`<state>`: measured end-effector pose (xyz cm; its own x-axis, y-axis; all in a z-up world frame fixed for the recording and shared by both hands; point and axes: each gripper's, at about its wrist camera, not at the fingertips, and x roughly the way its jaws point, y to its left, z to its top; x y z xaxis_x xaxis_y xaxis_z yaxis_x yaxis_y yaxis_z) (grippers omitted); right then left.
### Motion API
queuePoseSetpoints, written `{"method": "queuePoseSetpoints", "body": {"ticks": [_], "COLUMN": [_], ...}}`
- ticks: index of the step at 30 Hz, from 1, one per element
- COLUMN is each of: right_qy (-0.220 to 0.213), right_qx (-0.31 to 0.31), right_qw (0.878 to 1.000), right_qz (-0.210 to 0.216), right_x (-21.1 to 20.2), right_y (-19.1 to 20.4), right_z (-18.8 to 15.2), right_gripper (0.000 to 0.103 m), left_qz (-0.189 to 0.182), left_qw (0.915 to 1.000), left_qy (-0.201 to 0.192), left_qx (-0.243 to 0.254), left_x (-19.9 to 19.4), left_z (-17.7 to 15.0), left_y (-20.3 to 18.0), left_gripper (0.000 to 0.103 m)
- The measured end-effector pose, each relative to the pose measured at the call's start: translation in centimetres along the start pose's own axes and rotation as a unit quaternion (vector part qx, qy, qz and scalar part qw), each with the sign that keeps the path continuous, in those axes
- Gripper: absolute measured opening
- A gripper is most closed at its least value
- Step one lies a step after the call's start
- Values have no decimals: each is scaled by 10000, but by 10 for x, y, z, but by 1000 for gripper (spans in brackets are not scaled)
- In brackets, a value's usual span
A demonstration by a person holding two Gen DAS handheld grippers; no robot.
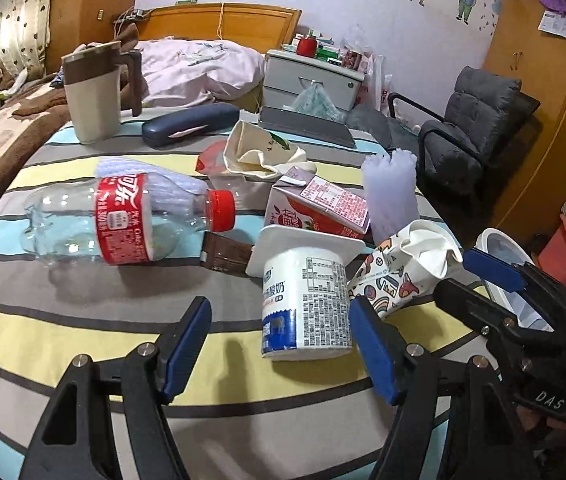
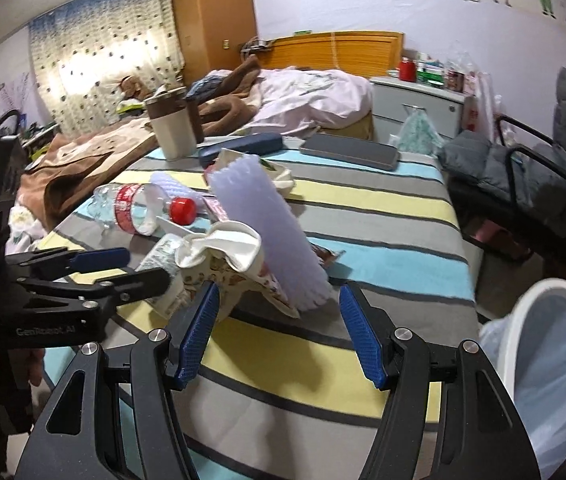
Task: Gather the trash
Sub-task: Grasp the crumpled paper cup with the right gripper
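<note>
Trash lies on a striped table. An upturned white yogurt cup sits just ahead of my open left gripper, close to its right pad and not pinched. An empty cola bottle lies to the left, with a strawberry milk carton behind the cup. A crumpled patterned paper cup and a lavender foam sleeve rest right at the tips of my open right gripper, which grips neither. A second crushed paper cup lies further back.
A white bin with a plastic liner stands off the table's right edge. A mug, a dark glasses case, a grey flat case and a brown strap share the table. A dark chair and a bed stand beyond.
</note>
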<state>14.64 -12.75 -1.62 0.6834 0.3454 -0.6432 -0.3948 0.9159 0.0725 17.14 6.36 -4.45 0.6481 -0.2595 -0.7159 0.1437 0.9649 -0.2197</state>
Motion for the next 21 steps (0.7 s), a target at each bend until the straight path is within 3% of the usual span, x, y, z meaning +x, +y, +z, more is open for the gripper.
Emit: {"method": "queuePoseSetpoints", "body": {"ticks": [5,14,15,19,21], "right_qy": [111,215,250,309,335], "right_qx": [-89,-391,-423,-469,-463], "right_qw": [9994,9959,9955,9944,9941], "right_qz": [305,781,812,897,923], "right_x": [9,15,17,16,15], "right_y": [-1,6,9,12,12], "right_z": [4,6,6,4,3], "right_gripper": [63,45,42,13,12], "left_qz": [-64,-21,-31,11,25], "left_qw": [9999,10000,10000,9999,9999], "left_qy": [18,-26,-22,-57,-68], "left_qx": [-119,-73,-81,-109,-106], "left_x": [3,-3,-3,-8,-9], "left_z": [4,2,3,2,2], "left_y": [7,13,15,19,21], "left_gripper": [73,64,61,53,50]}}
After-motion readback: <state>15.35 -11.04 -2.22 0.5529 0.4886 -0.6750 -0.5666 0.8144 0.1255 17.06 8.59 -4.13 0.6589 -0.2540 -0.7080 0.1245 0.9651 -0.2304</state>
